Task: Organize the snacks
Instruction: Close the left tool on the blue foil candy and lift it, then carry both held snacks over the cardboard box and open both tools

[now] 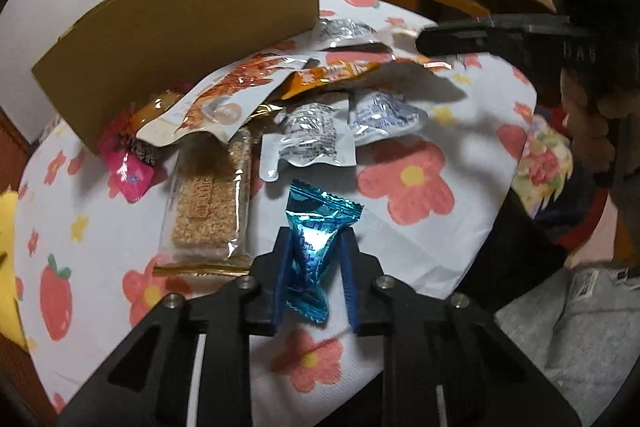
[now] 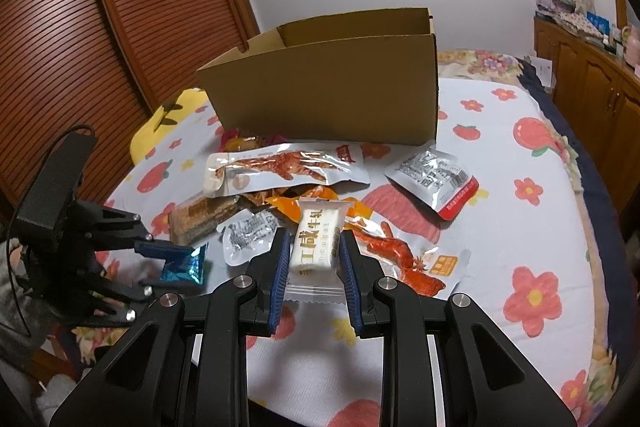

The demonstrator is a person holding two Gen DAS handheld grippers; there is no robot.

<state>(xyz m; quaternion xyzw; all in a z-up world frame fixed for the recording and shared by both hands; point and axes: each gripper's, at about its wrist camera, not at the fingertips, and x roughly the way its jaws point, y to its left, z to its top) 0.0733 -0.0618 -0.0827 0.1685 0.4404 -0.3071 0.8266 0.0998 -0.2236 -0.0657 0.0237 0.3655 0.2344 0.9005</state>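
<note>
My left gripper (image 1: 314, 247) is shut on a shiny blue candy wrapper (image 1: 316, 231), held above the flowered cloth; it also shows in the right wrist view (image 2: 182, 261). My right gripper (image 2: 314, 247) is shut on a white nougat packet (image 2: 316, 243) above the snack pile. An open cardboard box (image 2: 332, 95) stands behind the pile; it also shows in the left wrist view (image 1: 176, 39). The pile holds a sesame bar (image 1: 210, 207), silver packets (image 1: 308, 139), a pink packet (image 1: 128, 171) and chicken-claw pouches (image 2: 288, 167).
A flowered cloth (image 2: 520, 187) covers the table. A silver and red packet (image 2: 436, 183) lies right of the pile. A wooden slatted door (image 2: 100, 47) is at the left, a wooden cabinet (image 2: 592, 83) at the right. The right gripper's body (image 1: 500, 39) shows at upper right in the left wrist view.
</note>
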